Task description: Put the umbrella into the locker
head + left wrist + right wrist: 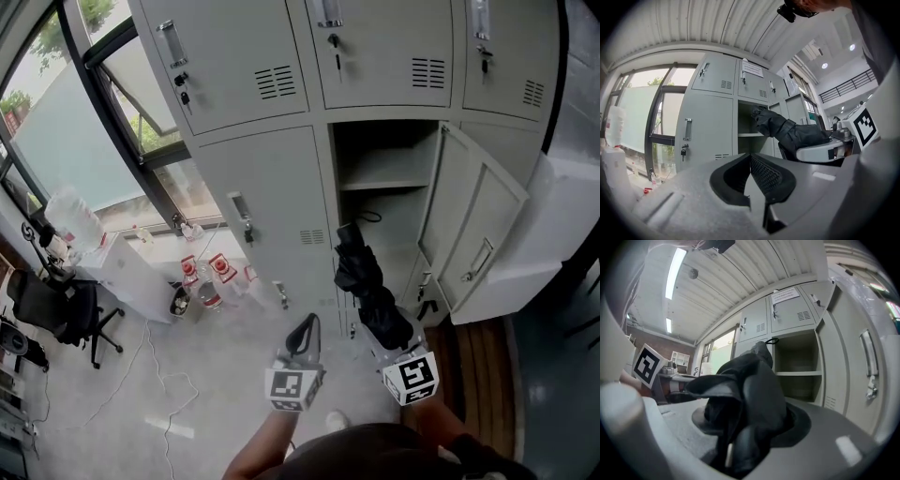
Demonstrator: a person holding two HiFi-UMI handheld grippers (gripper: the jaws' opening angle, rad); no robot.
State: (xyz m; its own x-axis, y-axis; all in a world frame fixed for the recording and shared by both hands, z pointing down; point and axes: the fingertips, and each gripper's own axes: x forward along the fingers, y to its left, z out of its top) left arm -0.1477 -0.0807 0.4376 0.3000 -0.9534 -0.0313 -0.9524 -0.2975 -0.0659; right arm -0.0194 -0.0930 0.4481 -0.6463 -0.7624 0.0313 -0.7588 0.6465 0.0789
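A folded black umbrella [367, 286] points toward the open locker compartment [394, 220], its tip just in front of the opening. My right gripper [386, 330] is shut on the umbrella's lower part. In the right gripper view the umbrella [750, 390] fills the space between the jaws, with the open locker [797, 362] and its shelf beyond. My left gripper [304, 336] hovers to the left of the umbrella, apart from it, jaws together and empty. The left gripper view shows its pads [761, 176] meeting, and the umbrella [787, 131] and right gripper [825, 151] off to the right.
The locker's door [478, 239] stands swung out to the right. The closed locker doors around it have keys in their locks [247, 228]. On the floor at left are red-labelled bottles [211, 277], a white low table [131, 272], an office chair [56, 309] and a loose cable [155, 380].
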